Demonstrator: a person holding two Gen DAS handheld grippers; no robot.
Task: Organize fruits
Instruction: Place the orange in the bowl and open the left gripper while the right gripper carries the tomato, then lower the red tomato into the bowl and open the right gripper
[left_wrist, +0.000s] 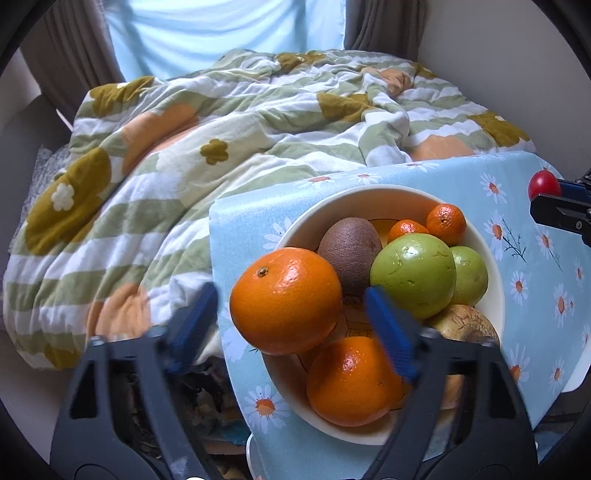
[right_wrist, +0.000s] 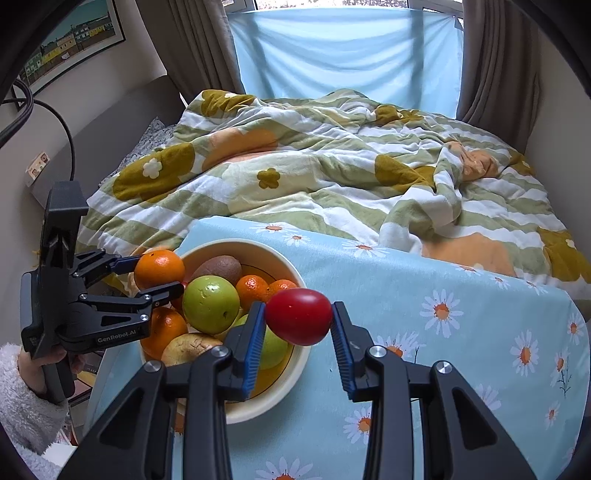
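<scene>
While the right hand-held gripper (right_wrist: 298, 323) pinches a small red tomato (right_wrist: 298, 316) end to end between its blue pads (right_wrist: 255, 347), the fruit hangs just above the near rim of the cream bowl (right_wrist: 295, 373). Smooth, thin-skinned and light, the tomato likely slips or bruises under a hard squeeze, so a gentle hold across its middle suits it. The left hand-held gripper (left_wrist: 291, 314) brackets a large orange (left_wrist: 285, 300) at the bowl's edge; contact is unclear. Firm and pebbled, the orange should tolerate a grip at its widest girth. Below lies the daisy-print surface (right_wrist: 461, 295).
</scene>
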